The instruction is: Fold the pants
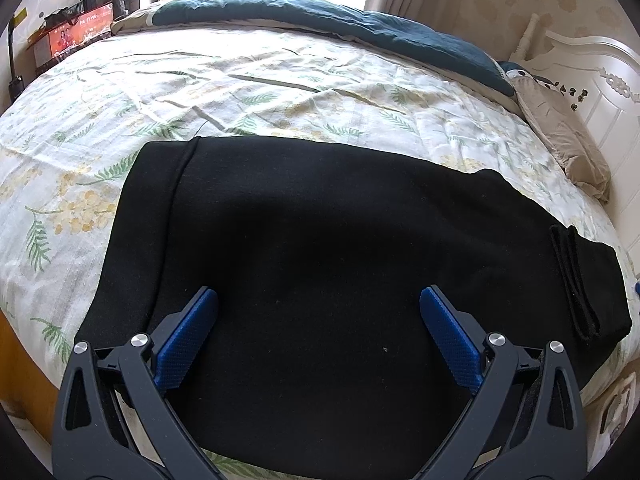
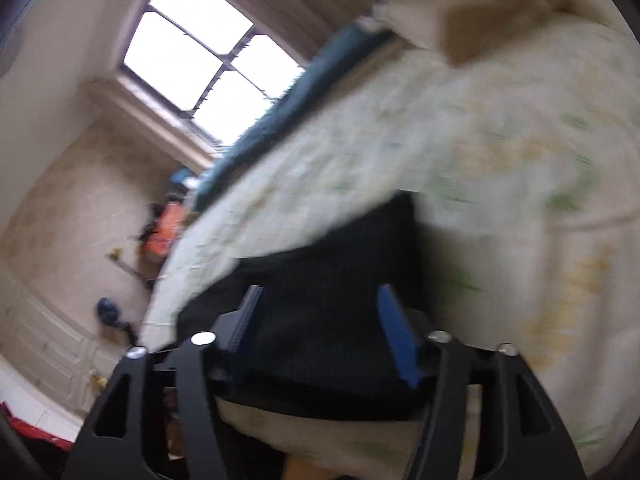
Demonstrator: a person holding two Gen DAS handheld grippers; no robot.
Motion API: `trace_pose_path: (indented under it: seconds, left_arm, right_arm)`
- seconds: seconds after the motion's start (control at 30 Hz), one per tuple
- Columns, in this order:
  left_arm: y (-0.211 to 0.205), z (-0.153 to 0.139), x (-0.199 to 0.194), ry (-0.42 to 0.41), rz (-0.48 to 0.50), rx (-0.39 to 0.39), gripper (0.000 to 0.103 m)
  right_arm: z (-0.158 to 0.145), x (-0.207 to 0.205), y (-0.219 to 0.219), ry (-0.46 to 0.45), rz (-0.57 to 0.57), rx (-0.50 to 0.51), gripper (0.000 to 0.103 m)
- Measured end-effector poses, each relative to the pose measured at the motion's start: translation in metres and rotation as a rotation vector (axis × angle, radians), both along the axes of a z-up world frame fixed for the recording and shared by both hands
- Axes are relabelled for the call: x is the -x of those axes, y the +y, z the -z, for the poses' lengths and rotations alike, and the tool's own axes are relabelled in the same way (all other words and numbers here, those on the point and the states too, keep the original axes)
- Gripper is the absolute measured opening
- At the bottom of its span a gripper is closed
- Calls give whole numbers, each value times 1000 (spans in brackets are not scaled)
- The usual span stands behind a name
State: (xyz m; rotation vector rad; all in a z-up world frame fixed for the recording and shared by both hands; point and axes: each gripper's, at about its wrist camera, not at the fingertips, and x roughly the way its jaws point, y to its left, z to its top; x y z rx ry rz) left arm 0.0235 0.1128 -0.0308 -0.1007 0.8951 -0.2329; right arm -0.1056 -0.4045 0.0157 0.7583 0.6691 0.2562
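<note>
Lying folded lengthwise on the floral bedsheet (image 1: 280,76), the black fleece pants (image 1: 320,240) await a crosswise fold. Left gripper (image 1: 319,300) and right gripper (image 2: 318,300) both gape empty; next, each needs a fresh hold at the cuffed end (image 1: 576,280).

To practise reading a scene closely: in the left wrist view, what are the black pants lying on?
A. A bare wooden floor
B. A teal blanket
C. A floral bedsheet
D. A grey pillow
C: the black pants lie spread flat on the floral bedsheet, whose leaf-and-blossom print shows around them on the bed.
</note>
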Motion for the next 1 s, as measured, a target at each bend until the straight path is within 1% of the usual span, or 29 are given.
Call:
trace_pose_path:
  seconds: [0.07, 0.13, 0.2, 0.27, 0.33, 0.37, 0.4, 0.43, 0.47, 0.53, 0.6, 0.67, 0.77, 0.8, 0.9, 0.97, 1.0]
  left_arm:
    - [1, 0, 1, -5, -2, -2, 100]
    - [1, -1, 1, -7, -1, 2, 100]
    - [2, -1, 1, -6, 3, 6, 100]
    - [3, -2, 1, -2, 4, 16, 100]
    - [3, -2, 1, -2, 5, 22, 100]
    - [3, -2, 1, -4, 7, 23, 100]
    - [4, -2, 1, -6, 11, 23, 100]
    - [4, -2, 2, -10, 16, 21, 100]
    - [4, -2, 2, -14, 21, 20, 100]
    - [3, -2, 4, -19, 31, 15, 100]
    - [3, -4, 6, -20, 45, 15, 100]
    - [8, -9, 9, -18, 49, 30, 100]
    - [25, -20, 15, -21, 26, 78, 100]
    - [36, -25, 18, -36, 6, 88, 100]
    - [69, -33, 19, -60, -39, 116, 100]
    - [89, -31, 13, -44, -70, 131, 100]
    - [102, -27, 7, -28, -82, 153, 100]
  right_arm:
    - [-3, -26, 33, -1, -103, -38, 67]
    - [3, -55, 68, 0, -209, -82, 67]
    - [12, -80, 97, 31, -278, -90, 67]
    - [23, -95, 119, 51, -339, -112, 67]
    - [39, -108, 132, 111, -344, -108, 67]
    - [48, -113, 138, 161, -339, -94, 67]
    - [53, -117, 144, 180, -331, -57, 67]
    - [52, -115, 146, 168, -329, -33, 67]
    - [51, -111, 151, 167, -330, -18, 70]
    - [49, -109, 155, 162, -329, -14, 74]
    - [49, -109, 158, 157, -329, -8, 74]
    - [51, -115, 162, 151, -327, -8, 74]
    - [50, -117, 161, 147, -327, -4, 75]
    - [51, -116, 155, 144, -329, -4, 75]
    - [51, -116, 156, 130, -335, 1, 79]
    - [50, -114, 160, 110, -339, 18, 84]
    - [50, -112, 164, 99, -338, 29, 85]
